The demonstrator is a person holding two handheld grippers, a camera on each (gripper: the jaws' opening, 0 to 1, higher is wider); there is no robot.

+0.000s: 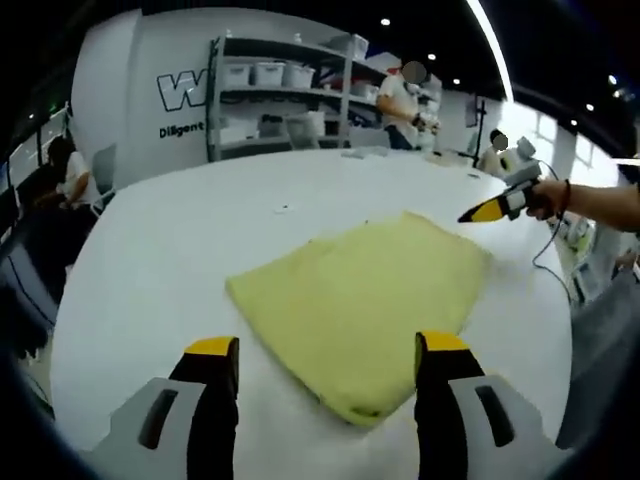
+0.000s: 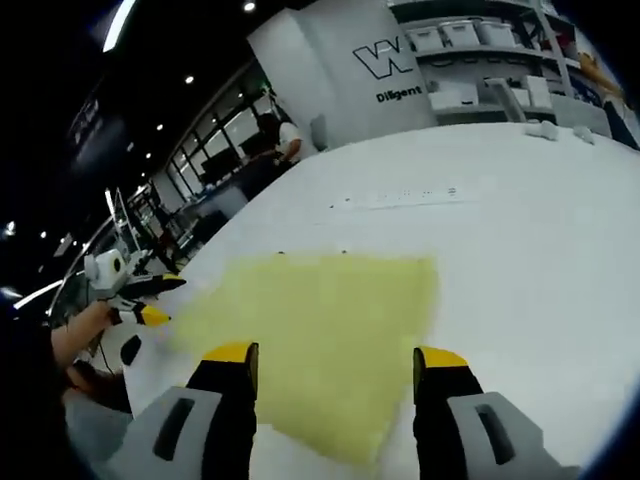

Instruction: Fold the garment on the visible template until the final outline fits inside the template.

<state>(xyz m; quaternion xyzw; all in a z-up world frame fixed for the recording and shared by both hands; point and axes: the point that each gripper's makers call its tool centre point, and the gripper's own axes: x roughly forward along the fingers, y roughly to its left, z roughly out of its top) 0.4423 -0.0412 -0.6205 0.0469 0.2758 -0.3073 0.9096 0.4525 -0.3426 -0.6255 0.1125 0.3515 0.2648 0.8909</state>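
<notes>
On the white surface (image 1: 180, 250) of an open workroom with storage shelves (image 1: 290, 95) behind, we see the yellow garment (image 1: 365, 300) lying flat as a compact, roughly four-sided fold near the middle, so we judge the folding largely done; no template outline can be made out, so the fit cannot be confirmed. The left gripper (image 1: 327, 365) and right gripper (image 2: 333, 375) hover over the near edge with fingers released and grasping nothing. The back wall (image 1: 140, 90) shows a large "W" and the word "Diligent"; the rest is cut off.
</notes>
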